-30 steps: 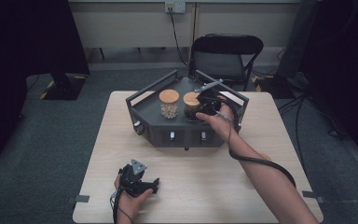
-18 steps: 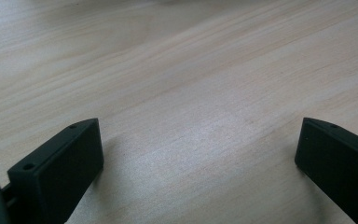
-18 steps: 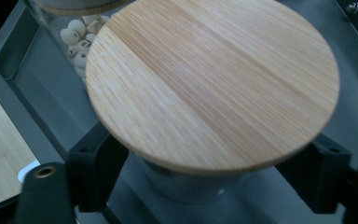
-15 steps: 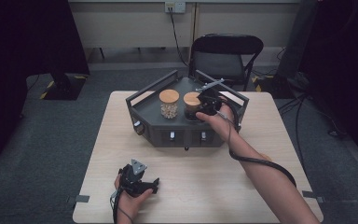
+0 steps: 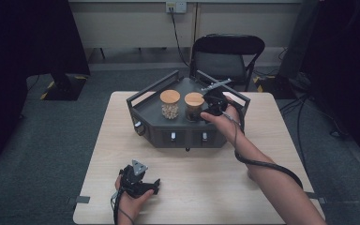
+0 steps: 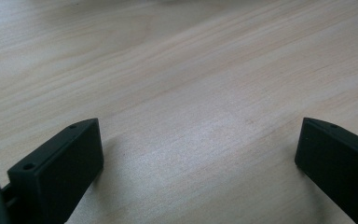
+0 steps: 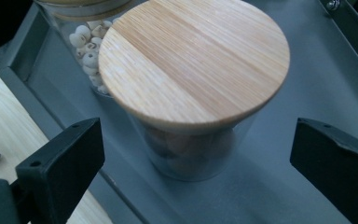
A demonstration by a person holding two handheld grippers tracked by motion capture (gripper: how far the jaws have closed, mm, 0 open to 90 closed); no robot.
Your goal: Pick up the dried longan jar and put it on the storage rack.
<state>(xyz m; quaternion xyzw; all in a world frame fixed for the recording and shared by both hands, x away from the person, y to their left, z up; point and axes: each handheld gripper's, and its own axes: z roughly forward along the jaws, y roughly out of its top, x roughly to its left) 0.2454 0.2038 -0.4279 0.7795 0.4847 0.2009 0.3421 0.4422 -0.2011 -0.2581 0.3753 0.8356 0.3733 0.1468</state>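
Two glass jars with round wooden lids stand on a dark grey tray (image 5: 183,136). The left jar (image 5: 170,105) (image 7: 86,37) holds pale beads. The right jar (image 5: 194,107) (image 7: 191,70) holds brown pieces. My right gripper (image 5: 206,108) (image 7: 193,158) is over the tray, just right of the right jar. Its jaws have just been opening and now stand wide. The jar sits in line with the gap, and neither pad touches it. My left gripper (image 5: 152,183) (image 6: 198,154) rests open on the wooden table near its front edge, with only bare wood between its jaws.
The tray has raised rails and small knobs on its front wall (image 5: 172,136). A black folding chair (image 5: 227,56) stands behind the table (image 5: 262,140). The right gripper's cable (image 5: 262,164) loops over the right part of the table.
The right gripper has eased slightly to the right, away from the right jar. The left hand and both jars stay where they were.
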